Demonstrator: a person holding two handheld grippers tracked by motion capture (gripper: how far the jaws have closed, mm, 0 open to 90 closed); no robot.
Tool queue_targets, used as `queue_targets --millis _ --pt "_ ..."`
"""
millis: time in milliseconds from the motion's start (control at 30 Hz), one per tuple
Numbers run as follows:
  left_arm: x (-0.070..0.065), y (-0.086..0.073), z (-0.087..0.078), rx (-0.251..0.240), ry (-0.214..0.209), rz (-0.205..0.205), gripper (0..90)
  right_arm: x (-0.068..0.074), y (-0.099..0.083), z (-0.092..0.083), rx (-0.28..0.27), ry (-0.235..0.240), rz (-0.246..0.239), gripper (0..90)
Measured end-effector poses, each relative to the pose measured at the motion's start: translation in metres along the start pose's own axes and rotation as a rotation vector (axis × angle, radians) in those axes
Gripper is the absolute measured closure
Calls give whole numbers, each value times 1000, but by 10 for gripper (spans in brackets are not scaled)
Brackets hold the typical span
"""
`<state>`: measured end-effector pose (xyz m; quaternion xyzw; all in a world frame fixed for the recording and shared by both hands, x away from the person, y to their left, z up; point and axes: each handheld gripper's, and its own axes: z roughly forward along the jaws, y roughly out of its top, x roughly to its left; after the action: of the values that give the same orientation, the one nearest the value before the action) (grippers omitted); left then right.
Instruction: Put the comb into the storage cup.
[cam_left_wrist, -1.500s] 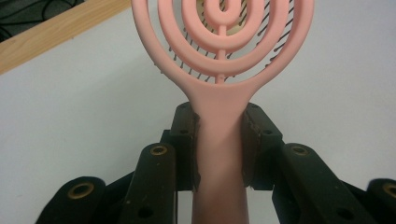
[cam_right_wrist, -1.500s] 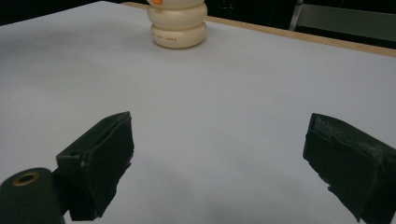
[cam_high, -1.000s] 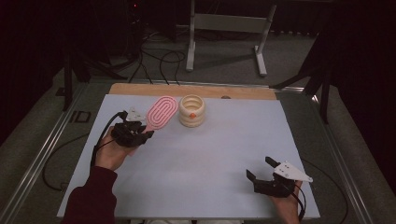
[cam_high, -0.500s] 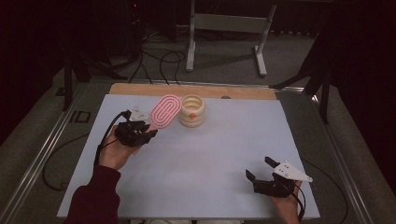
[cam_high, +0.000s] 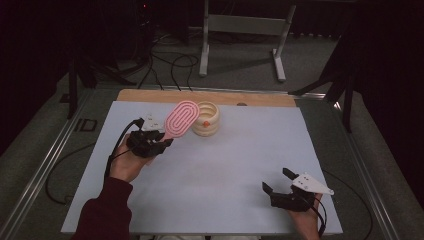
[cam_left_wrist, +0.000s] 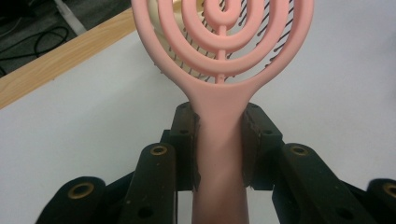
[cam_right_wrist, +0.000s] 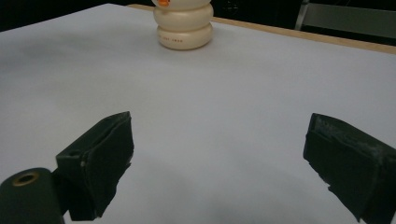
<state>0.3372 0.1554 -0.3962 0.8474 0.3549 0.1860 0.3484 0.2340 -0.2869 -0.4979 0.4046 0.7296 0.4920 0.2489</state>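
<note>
A pink hairbrush (cam_high: 181, 119) with an oval, ringed head is held up off the white table sheet (cam_high: 235, 160), its head tilted toward a cream ribbed holder (cam_high: 206, 119). My left gripper (cam_high: 161, 142) is shut on the brush's handle; in the left gripper view both pads clamp the pink handle (cam_left_wrist: 219, 140) and the head rises ahead with its dark bristles facing away. The cream holder (cam_right_wrist: 184, 25) stands upright at the back of the sheet with something orange in its top. My right gripper (cam_high: 278, 181) rests near the front right corner, open, with nothing between its jaws (cam_right_wrist: 219, 163).
A wooden strip (cam_high: 150, 95) runs along the far edge of the table. Metal rails (cam_high: 50, 165) frame both sides. Behind the table stand a grey metal frame (cam_high: 240, 30) and loose cables (cam_high: 165, 60) on the floor.
My left gripper has lifted the pink brush a little and carried it slightly right, toward the cream holder. The right gripper has not moved.
</note>
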Motion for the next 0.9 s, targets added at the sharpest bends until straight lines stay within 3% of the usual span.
queue_targets --millis 533,900 --pt "-11 4 9 -33 -21 22 699 3 12 1 -37 40 46 84" --pt "-17 8 14 -39 -24 41 698 5 23 6 -31 80 70 84"
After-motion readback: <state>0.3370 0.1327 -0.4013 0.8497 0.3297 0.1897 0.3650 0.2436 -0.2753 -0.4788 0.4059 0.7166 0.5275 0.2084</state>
